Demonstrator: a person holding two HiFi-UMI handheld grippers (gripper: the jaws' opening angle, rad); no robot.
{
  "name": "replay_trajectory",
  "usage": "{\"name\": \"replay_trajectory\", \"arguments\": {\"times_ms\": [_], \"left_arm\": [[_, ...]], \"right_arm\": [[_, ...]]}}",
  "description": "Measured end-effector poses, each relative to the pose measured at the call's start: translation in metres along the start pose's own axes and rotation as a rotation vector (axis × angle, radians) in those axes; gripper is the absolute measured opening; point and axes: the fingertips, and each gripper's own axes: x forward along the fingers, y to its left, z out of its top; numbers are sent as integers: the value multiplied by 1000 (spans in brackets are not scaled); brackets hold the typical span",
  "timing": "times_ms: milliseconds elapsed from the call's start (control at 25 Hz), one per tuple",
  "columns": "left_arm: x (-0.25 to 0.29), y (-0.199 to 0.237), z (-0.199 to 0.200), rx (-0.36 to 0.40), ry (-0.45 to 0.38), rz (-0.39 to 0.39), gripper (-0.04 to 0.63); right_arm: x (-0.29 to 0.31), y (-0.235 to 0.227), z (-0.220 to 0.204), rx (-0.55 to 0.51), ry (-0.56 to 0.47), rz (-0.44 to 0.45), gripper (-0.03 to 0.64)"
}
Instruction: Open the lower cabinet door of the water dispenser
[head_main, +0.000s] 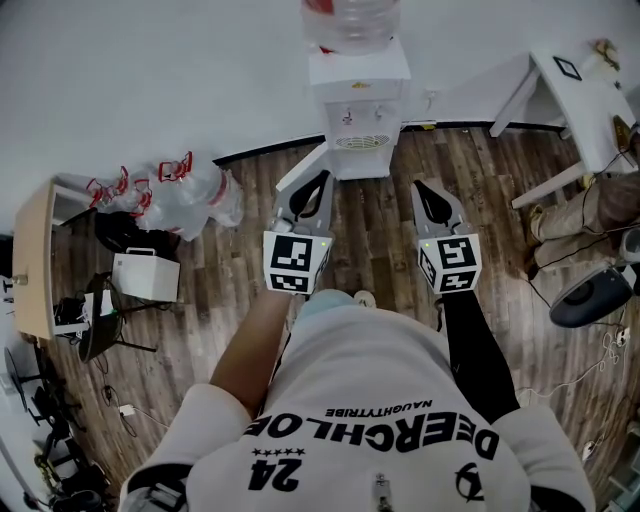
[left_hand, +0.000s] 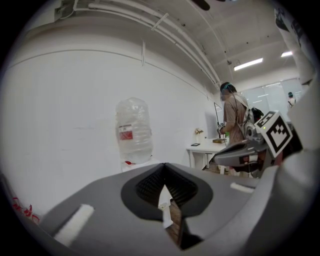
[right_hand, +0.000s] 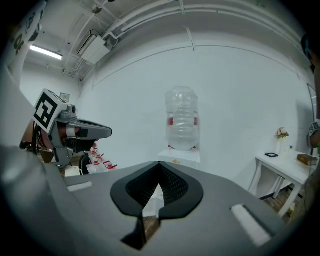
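Tongs first: I am holding the left tongs (head_main: 318, 185) and the right tongs (head_main: 425, 195) side by side, both clenched on nothing, pointing at the water dispenser (head_main: 357, 100) just ahead of the tips. Its lower cabinet door is sitting low ahead of the tongs, and I cannot tell its state.

Risks, as I am judging them:
- Clenched tongs are likely sliding off the door edge instead of catching it.
- Pushing in too hard is risking a knock to the dispenser and rocking the bottle (head_main: 350, 20) on top.
- The door may be swinging into the left tongs, which are sitting close in.

Counts:
- two tongs
- one dispenser
- one bottle on it
- one white table (head_main: 580, 90) right of the right tongs
- one white box (head_main: 145, 275) left of the left tongs
- a pile of empty bottles (head_main: 190, 195) there too, number unclear
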Motion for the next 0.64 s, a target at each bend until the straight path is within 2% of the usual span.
{"name": "replay_trajectory", "arguments": {"times_ms": [640], "left_arm": [[0, -17, 1, 14, 8, -19, 57]], "right_arm": [[-12, -6, -1, 20, -10, -4, 2]]}}
